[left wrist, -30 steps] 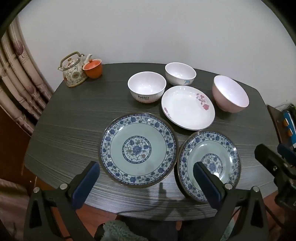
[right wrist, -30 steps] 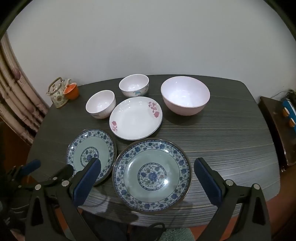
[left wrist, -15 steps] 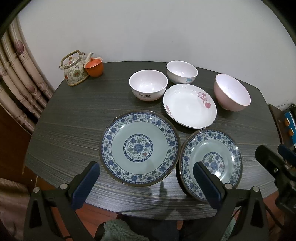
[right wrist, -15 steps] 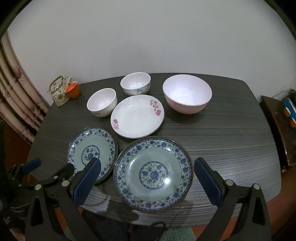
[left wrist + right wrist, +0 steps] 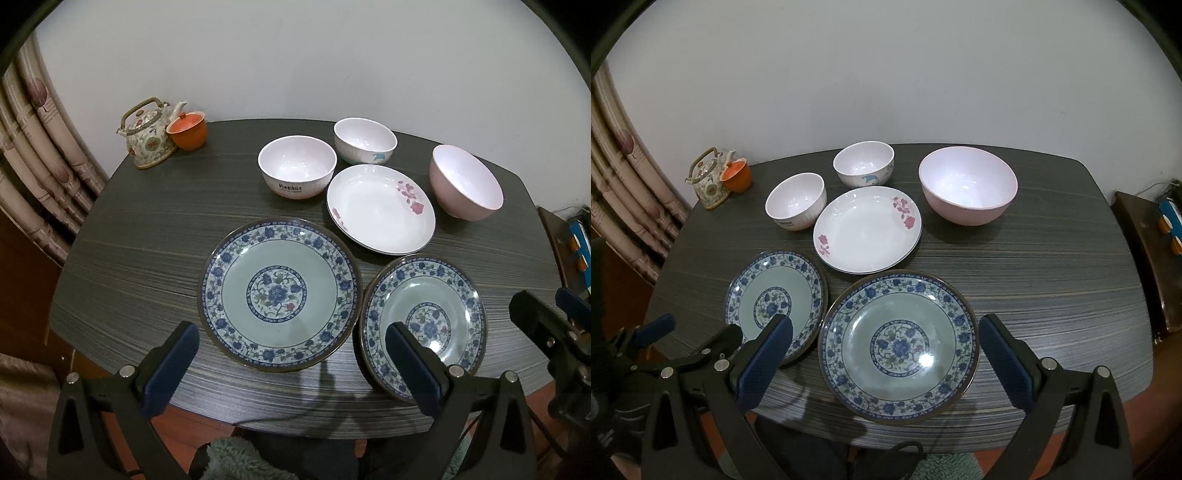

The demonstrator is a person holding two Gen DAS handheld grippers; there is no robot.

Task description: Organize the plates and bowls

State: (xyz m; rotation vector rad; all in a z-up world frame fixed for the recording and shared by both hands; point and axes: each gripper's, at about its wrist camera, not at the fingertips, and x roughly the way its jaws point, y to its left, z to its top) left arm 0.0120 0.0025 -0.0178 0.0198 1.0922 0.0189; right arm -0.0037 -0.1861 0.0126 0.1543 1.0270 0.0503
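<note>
Two blue-patterned plates lie side by side at the table's near edge: the left plate (image 5: pixel 279 293) (image 5: pixel 775 302) and the right plate (image 5: pixel 424 325) (image 5: pixel 897 347). Behind them sit a white plate with pink flowers (image 5: pixel 380 208) (image 5: pixel 867 229), a white "Rabbit" bowl (image 5: pixel 297 171) (image 5: pixel 796 201), a white bowl with a blue mark (image 5: pixel 365 140) (image 5: pixel 863 162) and a big pink bowl (image 5: pixel 465 182) (image 5: pixel 967 184). My left gripper (image 5: pixel 291 365) hovers open above the left plate's near rim. Over the right plate my right gripper (image 5: pixel 886 354) is open too. Neither holds anything.
A flowered teapot (image 5: pixel 147 133) (image 5: pixel 707 177) and an orange cup (image 5: pixel 186 129) (image 5: pixel 737 176) stand at the far left corner of the dark wood-grain table (image 5: pixel 147 240) (image 5: pixel 1052 277). A curtain hangs on the left, with a wall behind and a side cabinet (image 5: pixel 1145 240) on the right.
Both views shift only slightly; the grippers drift a little. No dish has moved, and both grippers stay open.
</note>
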